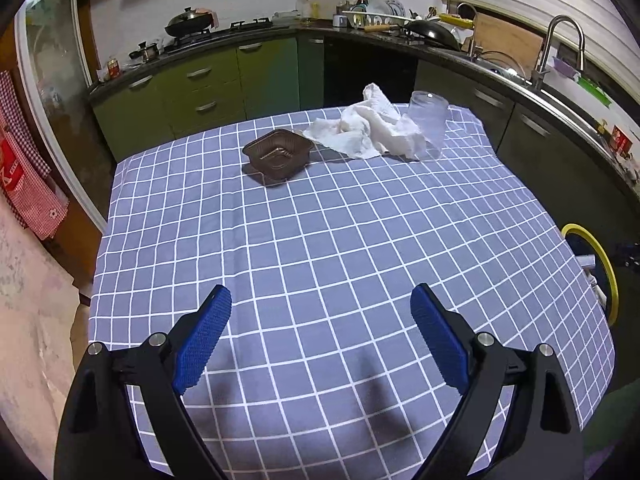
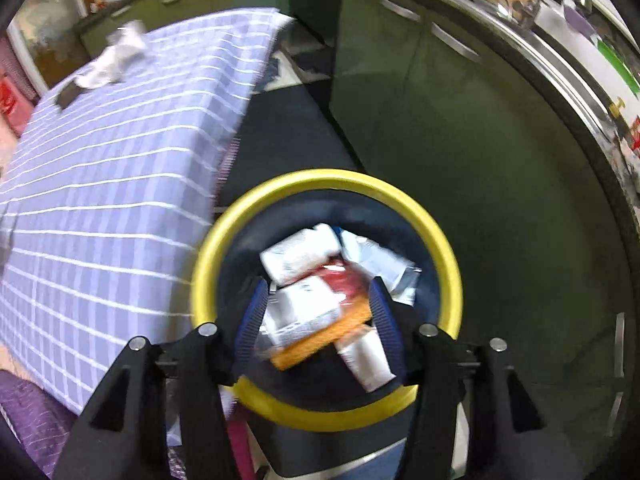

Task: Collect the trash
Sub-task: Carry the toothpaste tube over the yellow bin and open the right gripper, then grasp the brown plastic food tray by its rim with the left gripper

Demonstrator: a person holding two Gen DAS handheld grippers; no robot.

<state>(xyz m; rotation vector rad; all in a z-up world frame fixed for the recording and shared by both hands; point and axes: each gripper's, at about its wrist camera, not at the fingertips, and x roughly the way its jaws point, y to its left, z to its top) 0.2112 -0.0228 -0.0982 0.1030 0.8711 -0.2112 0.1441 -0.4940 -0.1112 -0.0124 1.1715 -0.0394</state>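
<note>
Right tongs (image 2: 318, 322) over bin (image 2: 450, 264), jaws parted, nothing gripped that I can see.
Bin sits at table's (image 1: 320, 260) 3 o'clock: yellow rim, white packets and an orange wrapper inside. I'd clear the rim before swinging back. Left tongs (image 1: 320, 336) wide open, empty; tray (image 1: 278, 156), tissue (image 1: 372, 128), cup (image 1: 428, 120) remain at 12.

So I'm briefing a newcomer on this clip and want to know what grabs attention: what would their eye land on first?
Probably the yellow-rimmed bin beside the table, directly under the right gripper, whose jaws stand apart over white packets and an orange wrapper lying inside. Next, the blue checked tablecloth, where a crumpled white tissue, a brown plastic tray and a clear cup wait at the far end, with the open left gripper at the near edge.
</note>
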